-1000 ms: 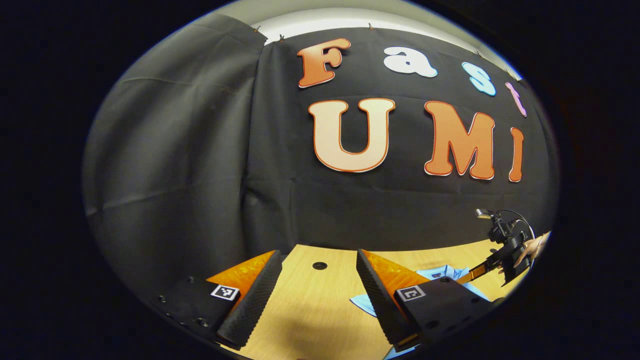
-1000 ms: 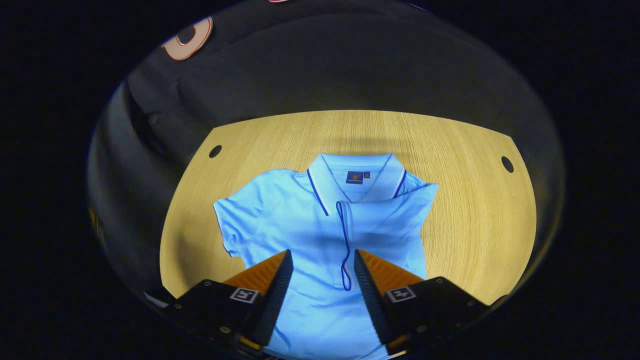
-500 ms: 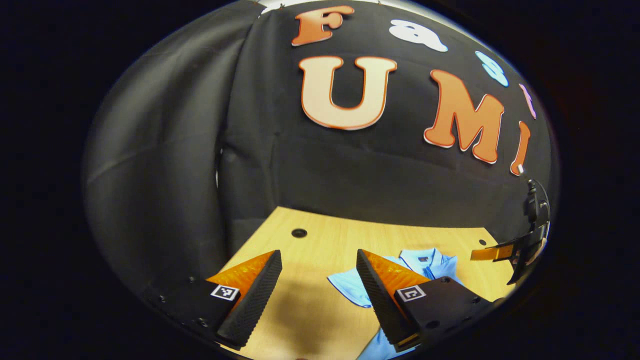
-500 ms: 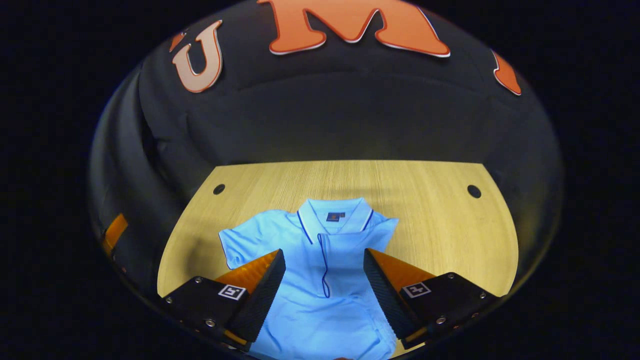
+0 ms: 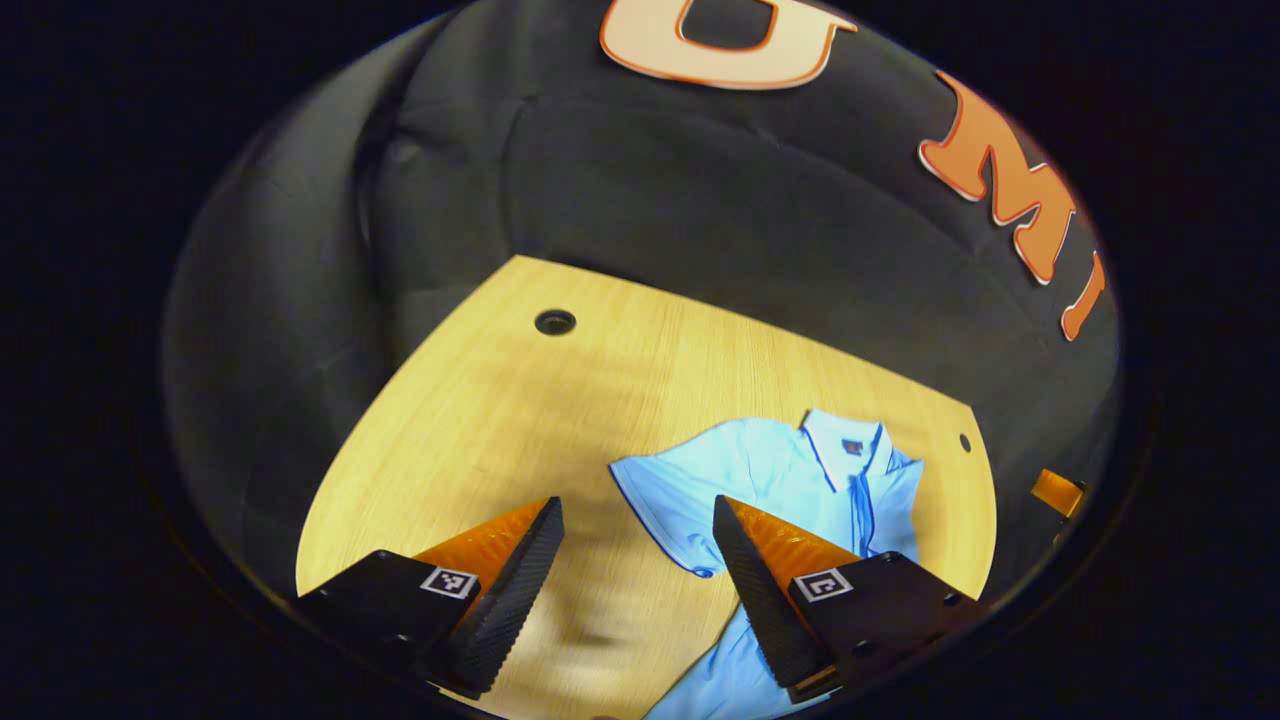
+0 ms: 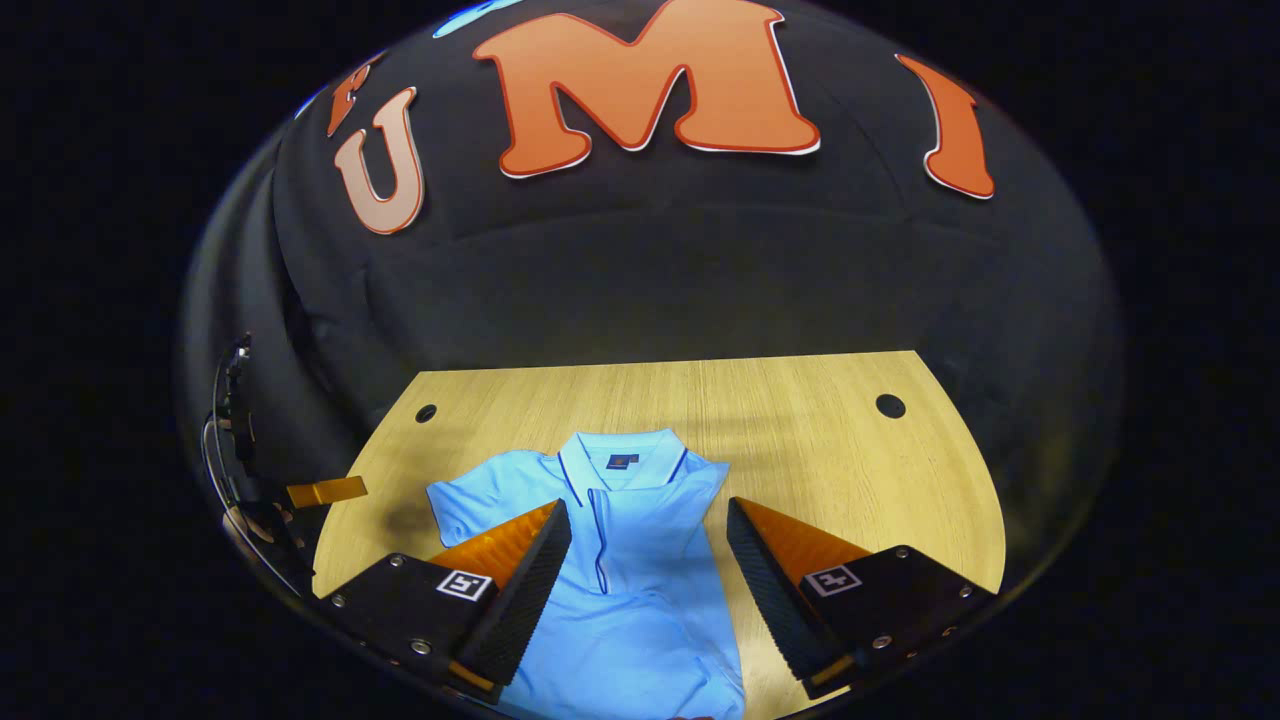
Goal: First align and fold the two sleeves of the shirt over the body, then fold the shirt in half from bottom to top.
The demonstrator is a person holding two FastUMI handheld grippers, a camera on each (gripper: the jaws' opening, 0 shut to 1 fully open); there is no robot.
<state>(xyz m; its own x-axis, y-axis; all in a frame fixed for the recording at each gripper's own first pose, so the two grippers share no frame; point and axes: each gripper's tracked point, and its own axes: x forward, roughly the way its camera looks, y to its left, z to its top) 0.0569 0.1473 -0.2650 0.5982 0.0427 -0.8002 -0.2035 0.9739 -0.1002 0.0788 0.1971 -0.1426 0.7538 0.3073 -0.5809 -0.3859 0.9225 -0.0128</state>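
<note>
Shirt [image 5: 790, 480] now fuller in view

Wooden table [image 6: 800, 420], two round holes; black cloth wall [image 6: 650, 270].

I saw both views lit from above: the pale wooden table [image 6: 800, 440] was bright, and the black cloth wall [image 6: 700, 270] behind stayed dim with soft folds. The light blue polo shirt [image 6: 640, 560] looked almost overexposed, a little washed out. In the left gripper view a soft grey shadow [image 5: 590, 620] lay on the wood between the fingers, and the picture was slightly blurred. The fisheye lens bent the table edges strongly, and the rims fell dark.
</note>
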